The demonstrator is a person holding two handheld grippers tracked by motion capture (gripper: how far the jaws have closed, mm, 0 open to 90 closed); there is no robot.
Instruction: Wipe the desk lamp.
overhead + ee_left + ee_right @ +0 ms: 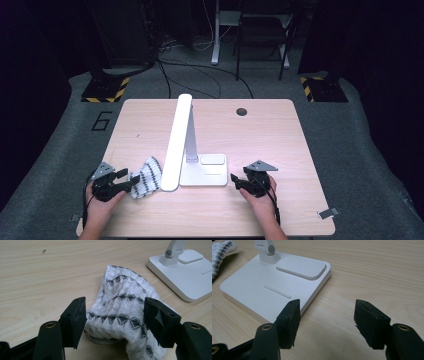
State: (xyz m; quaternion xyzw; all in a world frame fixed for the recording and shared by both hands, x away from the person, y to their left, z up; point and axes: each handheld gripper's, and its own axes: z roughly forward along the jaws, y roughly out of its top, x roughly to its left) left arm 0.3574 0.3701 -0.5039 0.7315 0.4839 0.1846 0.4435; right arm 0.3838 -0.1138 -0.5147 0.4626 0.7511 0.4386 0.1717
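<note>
A white cloth with dark zigzag stripes lies bunched on the wooden table, left of a white desk lamp. My left gripper stands open with its jaws wide on either side of the cloth's near fold; the fabric reaches both pads without looking squeezed. My right gripper is open over bare wood with nothing between its jaws, just off the near right corner of the lamp base. A corner of the cloth shows at the far left of the right gripper view.
The lamp's long white head stretches over the table's middle from front to back, and its base sits right of the cloth. A round cable hole lies at the back right. Grey floor and dark equipment surround the table.
</note>
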